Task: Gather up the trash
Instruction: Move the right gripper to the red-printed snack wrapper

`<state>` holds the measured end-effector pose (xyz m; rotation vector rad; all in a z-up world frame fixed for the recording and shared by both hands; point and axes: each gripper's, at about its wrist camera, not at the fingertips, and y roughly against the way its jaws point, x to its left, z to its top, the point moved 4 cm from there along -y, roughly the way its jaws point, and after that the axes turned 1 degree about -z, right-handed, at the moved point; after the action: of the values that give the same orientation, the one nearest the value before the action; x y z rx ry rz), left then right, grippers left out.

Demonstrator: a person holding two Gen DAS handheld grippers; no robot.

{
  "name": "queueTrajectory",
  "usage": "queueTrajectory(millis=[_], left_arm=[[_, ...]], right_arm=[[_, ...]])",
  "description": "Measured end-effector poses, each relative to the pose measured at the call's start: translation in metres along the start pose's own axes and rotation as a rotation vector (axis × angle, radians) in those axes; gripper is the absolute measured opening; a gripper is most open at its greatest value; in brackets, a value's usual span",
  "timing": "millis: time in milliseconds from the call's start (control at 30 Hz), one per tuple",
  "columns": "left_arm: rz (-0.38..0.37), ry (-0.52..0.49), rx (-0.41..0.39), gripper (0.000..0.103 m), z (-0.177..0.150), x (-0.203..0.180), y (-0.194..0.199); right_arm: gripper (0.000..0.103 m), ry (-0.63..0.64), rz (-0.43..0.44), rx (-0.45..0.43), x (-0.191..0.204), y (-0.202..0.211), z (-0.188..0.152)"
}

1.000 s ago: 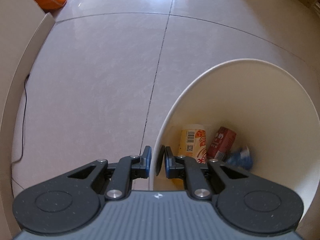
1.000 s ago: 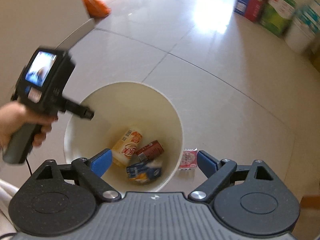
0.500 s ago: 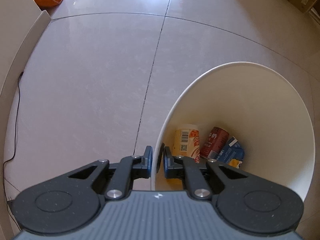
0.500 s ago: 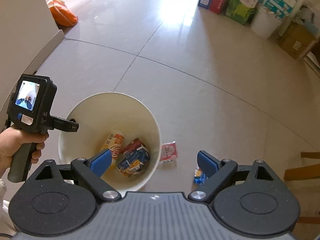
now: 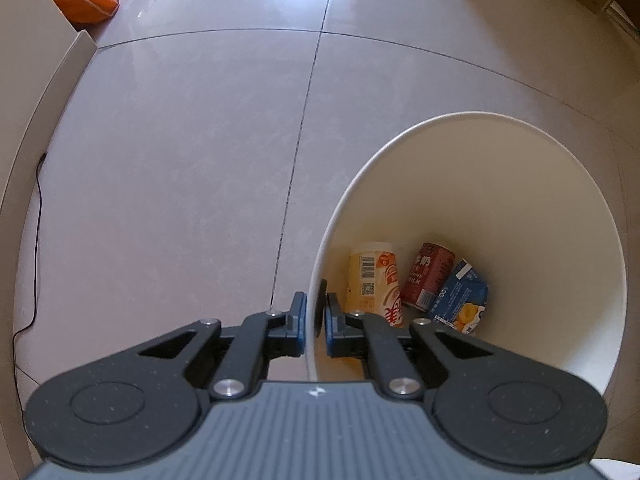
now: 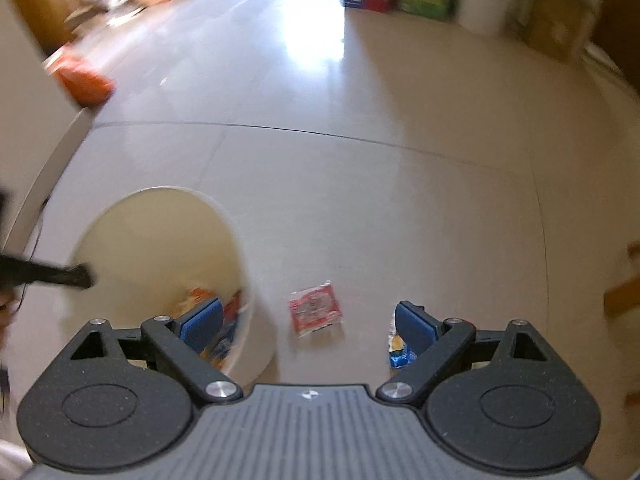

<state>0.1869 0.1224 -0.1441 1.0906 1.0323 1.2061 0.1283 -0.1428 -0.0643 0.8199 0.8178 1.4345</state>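
Trash: a flat red-and-white wrapper (image 6: 316, 307) lies on the pale floor tiles (image 6: 360, 200) just beside the round cream plastic bin (image 5: 540, 208), outside it. The left gripper (image 5: 316, 314) pinches the bin's rim. The right gripper (image 6: 308, 320) hangs wide, empty, above the wrapper.

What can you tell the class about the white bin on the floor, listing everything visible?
The white bin is a round, open-topped container that looks like smooth plastic, cream inside, standing upright on the tiled floor. At its bottom lie a yellow bottle, a red can and a blue carton. The left hand-held gripper is shut on its near rim. A red wrapper lies outside, apart from it.
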Motion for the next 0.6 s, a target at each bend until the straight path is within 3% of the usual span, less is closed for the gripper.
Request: queueTrajectory(millis=[167, 267, 600], left_arm=[[-0.004, -0.006, -0.014, 0.006, 0.000, 0.001, 0.006], [-0.001, 0.002, -0.015, 0.006, 0.001, 0.001, 0.006], [0.016, -0.005, -0.031, 0.006, -0.003, -0.001, 0.010]], right_arm=[[0.095, -0.055, -0.065, -0.009, -0.044, -0.068, -0.020], [0.095, -0.053, -0.060, 0.003, -0.057, -0.111, -0.036], [0.095, 0.218, 0.060, 0.041, -0.029, -0.216, -0.072]])
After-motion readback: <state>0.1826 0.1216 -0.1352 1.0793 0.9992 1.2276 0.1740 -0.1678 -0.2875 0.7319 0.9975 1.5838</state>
